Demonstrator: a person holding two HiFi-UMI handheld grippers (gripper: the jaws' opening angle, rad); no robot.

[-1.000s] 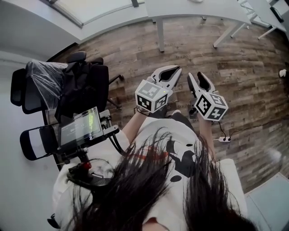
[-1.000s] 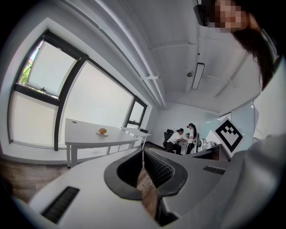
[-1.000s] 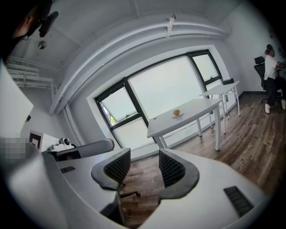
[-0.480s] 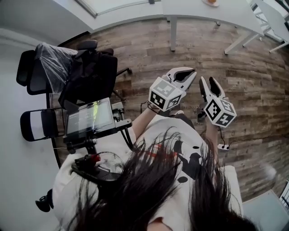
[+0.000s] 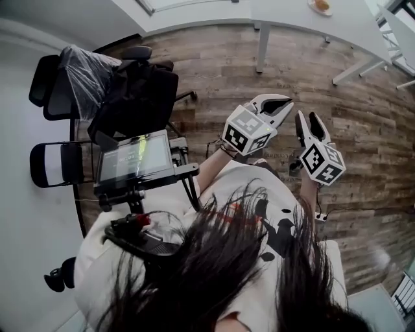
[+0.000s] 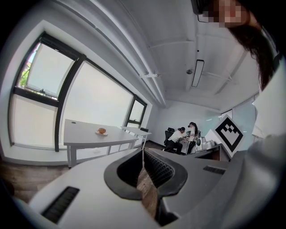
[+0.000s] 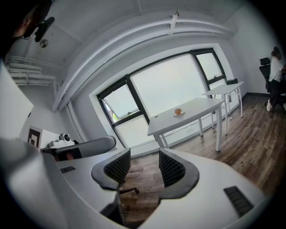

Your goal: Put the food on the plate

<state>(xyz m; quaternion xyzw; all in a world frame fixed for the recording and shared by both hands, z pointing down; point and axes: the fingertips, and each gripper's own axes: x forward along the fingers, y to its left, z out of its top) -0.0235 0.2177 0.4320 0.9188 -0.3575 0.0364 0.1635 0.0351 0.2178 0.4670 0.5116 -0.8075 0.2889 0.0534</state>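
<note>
Wood-plank floor [image 5: 214,71] stretches out below me in an office with big windows [image 7: 165,85], and I stand on it well back from a long white table [image 5: 292,16] set by the glass. On that table, close to the top edge of the head view, sits the food [image 5: 319,4], a small orange-brown lump resting on a small pale plate [image 5: 324,11]. Both gripper views show it small and distant on the tabletop. I hold both tools out in front of my chest, well apart from the table and touching nothing. My left gripper [image 5: 286,104] has its jaws together at the tips, with only a slit widening behind them and nothing caught there. My right gripper [image 7: 144,152] has its ribbed pads standing a little apart, bare floor showing through the gap and nothing between them. Off to my left stand a black office chair [image 5: 139,97] with dark cloth draped over it, a second chair [image 5: 81,74] wrapped in clear plastic, and a small lit screen [image 5: 133,161] on a stand beside me.
</note>
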